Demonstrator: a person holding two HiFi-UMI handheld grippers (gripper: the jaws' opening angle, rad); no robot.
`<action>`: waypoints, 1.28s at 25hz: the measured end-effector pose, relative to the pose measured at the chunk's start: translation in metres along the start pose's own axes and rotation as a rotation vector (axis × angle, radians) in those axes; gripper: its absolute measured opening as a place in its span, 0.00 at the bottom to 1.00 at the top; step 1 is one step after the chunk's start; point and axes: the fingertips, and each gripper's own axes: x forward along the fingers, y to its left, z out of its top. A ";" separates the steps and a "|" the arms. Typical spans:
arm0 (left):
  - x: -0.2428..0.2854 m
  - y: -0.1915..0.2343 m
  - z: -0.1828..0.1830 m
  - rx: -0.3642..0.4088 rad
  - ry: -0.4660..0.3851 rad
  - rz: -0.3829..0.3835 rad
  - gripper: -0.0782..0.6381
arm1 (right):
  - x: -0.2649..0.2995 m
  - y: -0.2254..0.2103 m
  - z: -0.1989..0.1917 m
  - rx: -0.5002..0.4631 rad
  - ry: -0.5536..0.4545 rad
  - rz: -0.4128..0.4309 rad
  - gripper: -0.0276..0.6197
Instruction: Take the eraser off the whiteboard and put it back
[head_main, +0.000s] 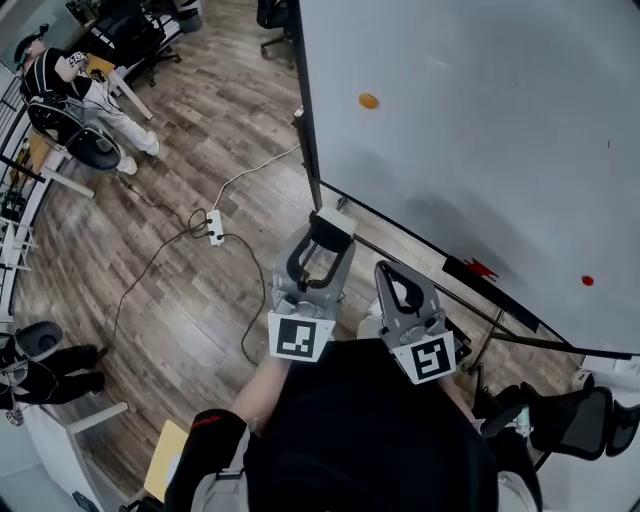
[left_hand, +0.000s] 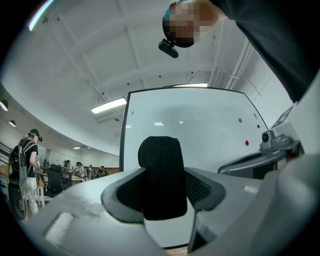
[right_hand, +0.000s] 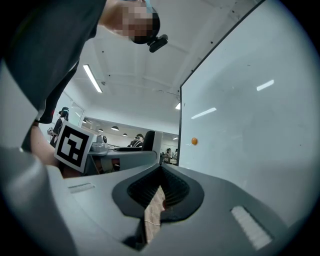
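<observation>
My left gripper (head_main: 326, 232) is shut on the eraser (head_main: 334, 221). In the left gripper view the eraser (left_hand: 160, 170) is a black felt block standing upright between the jaws, in front of the whiteboard (left_hand: 195, 125). The whiteboard (head_main: 480, 120) stands ahead and to the right, and the eraser is held just short of its lower left corner. My right gripper (head_main: 387, 272) is beside the left one, shut and empty; in its own view (right_hand: 161, 175) the jaw tips meet, with the whiteboard (right_hand: 250, 125) close on the right.
An orange magnet (head_main: 368, 100) and a red magnet (head_main: 587, 281) sit on the board. A red marker (head_main: 472, 268) lies on its tray. A power strip with cables (head_main: 214, 228) is on the wood floor. A person sits at the far left (head_main: 70, 85). A black chair (head_main: 570, 420) stands at lower right.
</observation>
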 end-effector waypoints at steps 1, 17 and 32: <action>0.005 -0.001 0.000 0.007 -0.002 -0.008 0.43 | 0.000 -0.004 0.000 -0.003 -0.001 -0.007 0.05; 0.070 -0.010 -0.009 -0.007 -0.012 -0.025 0.43 | -0.005 -0.058 -0.007 -0.008 0.019 -0.064 0.05; 0.111 -0.020 -0.024 -0.026 0.009 -0.001 0.43 | -0.013 -0.088 -0.022 0.012 0.045 -0.065 0.05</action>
